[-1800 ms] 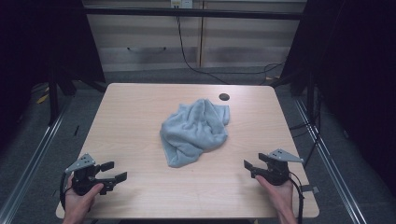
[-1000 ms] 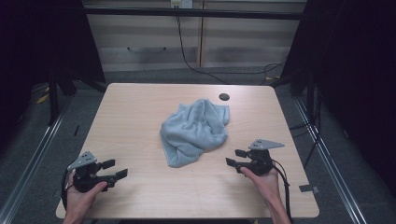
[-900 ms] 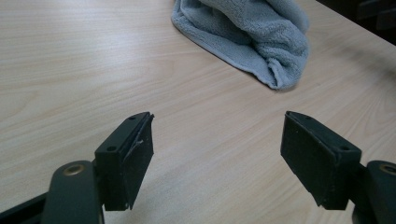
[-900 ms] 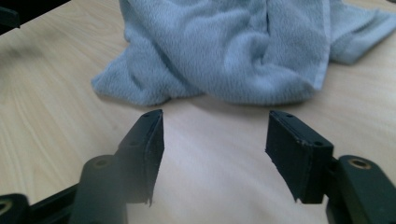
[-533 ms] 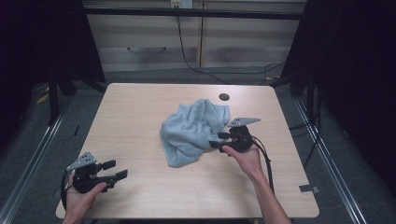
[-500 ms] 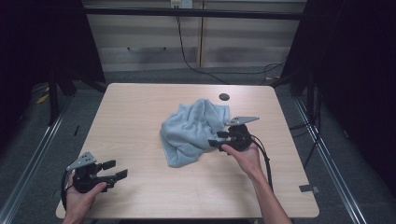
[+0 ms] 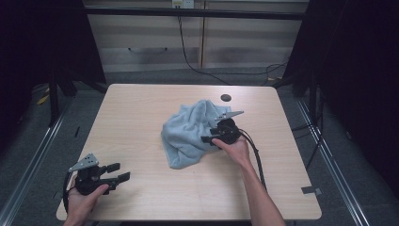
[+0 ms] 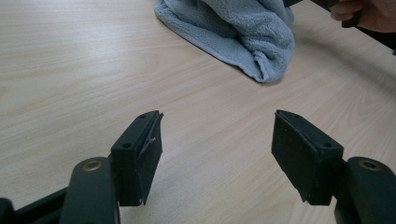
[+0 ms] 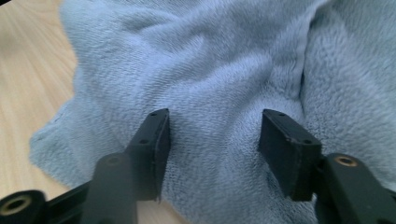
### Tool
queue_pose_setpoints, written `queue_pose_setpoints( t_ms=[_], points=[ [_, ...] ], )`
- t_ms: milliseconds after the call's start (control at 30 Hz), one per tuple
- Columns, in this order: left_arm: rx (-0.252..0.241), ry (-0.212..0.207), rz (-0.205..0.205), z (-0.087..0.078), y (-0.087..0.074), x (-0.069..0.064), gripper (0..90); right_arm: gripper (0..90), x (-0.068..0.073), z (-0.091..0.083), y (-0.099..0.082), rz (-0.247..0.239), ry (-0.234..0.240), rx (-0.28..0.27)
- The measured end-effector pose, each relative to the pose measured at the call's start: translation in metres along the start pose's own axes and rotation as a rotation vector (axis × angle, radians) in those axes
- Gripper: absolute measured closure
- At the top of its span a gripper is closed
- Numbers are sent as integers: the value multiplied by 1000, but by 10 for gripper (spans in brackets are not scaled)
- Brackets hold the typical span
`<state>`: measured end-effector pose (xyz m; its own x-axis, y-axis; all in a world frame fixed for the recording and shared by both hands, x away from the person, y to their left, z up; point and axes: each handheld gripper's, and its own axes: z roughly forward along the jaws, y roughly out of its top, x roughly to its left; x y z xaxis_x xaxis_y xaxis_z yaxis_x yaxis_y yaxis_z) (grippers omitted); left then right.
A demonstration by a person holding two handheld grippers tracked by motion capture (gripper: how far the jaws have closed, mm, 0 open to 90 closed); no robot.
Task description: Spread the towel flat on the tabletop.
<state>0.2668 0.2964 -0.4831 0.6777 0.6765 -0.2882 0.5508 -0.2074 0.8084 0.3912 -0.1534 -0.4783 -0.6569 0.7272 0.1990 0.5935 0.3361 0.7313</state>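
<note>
A crumpled light-blue towel (image 7: 188, 134) lies near the middle of the wooden table (image 7: 141, 108). My right gripper (image 7: 209, 135) is at the towel's right edge, pointing left into it. In the right gripper view the gripper (image 9: 212, 149) stands open just over the towel (image 9: 210, 60), whose pile lies between the jaws unpinched; the jaws have just been opening. My left gripper (image 7: 118, 171) rests by the table's front left corner. In the left gripper view it (image 8: 217, 154) is open over bare wood with nothing between its jaws, which have just been closing slightly. The towel (image 8: 243, 32) lies farther off.
A small dark round hole (image 7: 226, 98) sits in the table behind the towel. A strip of grey tape (image 7: 310, 190) marks the front right corner. A black cable trails from the right gripper along the forearm. Dark frame rails flank the table.
My right gripper has travelled from the table's front right up and left to the towel's right edge. The left gripper has stayed in place.
</note>
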Motion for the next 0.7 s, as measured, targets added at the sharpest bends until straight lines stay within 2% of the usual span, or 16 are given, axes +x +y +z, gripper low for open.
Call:
queue_pose_setpoints(
  t_ms=[100,167,200,233,267,300,333,367,400,600,700],
  points=[
    [-1,4,-5,0,0,1,334,397,0,7,-5,16,7,-16],
    [-2,5,-7,0,-1,1,334,410,1,9,-6,14,3,-4],
    [-2,8,-6,0,-1,1,333,464,3,14,-11,8,-9,19],
    [-1,8,-6,0,-1,0,333,464,3,14,-11,8,-9,19],
    [0,6,-4,0,-1,0,333,515,3,14,-13,12,-10,20],
    [0,5,-6,1,-1,-1,333,662,3,10,-16,13,3,21],
    [4,3,0,1,-1,-2,332,730,3,8,-17,12,16,19],
    [4,3,0,1,-1,-2,332,730,3,8,-17,12,16,19],
    [3,2,-1,2,-1,-3,331,801,5,2,-23,20,38,10],
    [8,-11,-5,6,1,-5,327,831,18,-6,-39,43,93,-25],
    [9,-14,1,8,2,-8,322,836,32,-15,-46,12,105,-21]
  ],
)
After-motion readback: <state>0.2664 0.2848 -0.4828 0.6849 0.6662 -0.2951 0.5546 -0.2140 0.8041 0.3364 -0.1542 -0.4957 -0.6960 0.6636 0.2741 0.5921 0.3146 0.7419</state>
